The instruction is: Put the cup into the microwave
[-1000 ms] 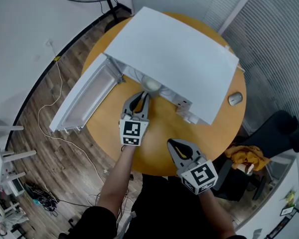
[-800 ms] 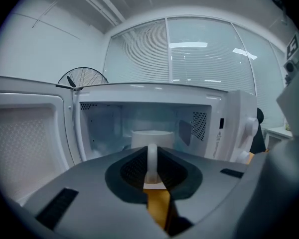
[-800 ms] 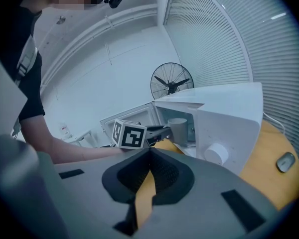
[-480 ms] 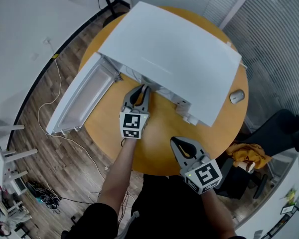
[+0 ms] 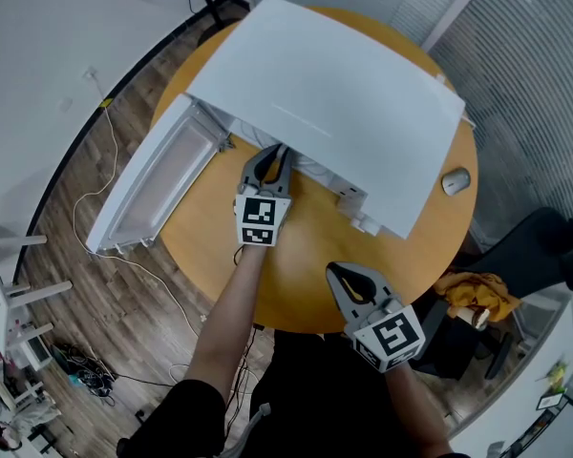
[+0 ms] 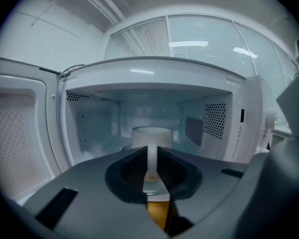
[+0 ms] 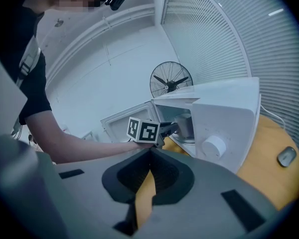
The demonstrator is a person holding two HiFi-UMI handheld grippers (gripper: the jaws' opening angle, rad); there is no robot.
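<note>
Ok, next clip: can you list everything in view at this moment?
microwave: one, white, on the table, door swung open
table: one, round, wooden, under the microwave
cup: one, white, in the microwave's opening, held by its handle
mouse: one, grey, on the table right of the microwave
fan: one, black, on the floor beyond the table
chair: one, black, right of the table
left gripper: grey, shut on the cup's handle
right gripper: grey, shut, empty, near the table's front edge

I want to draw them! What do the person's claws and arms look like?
The left claw and right claw are grey, pointed, with dark inner pads. Each carries a white cube with black square markers. The person wears a black short-sleeved top.
</note>
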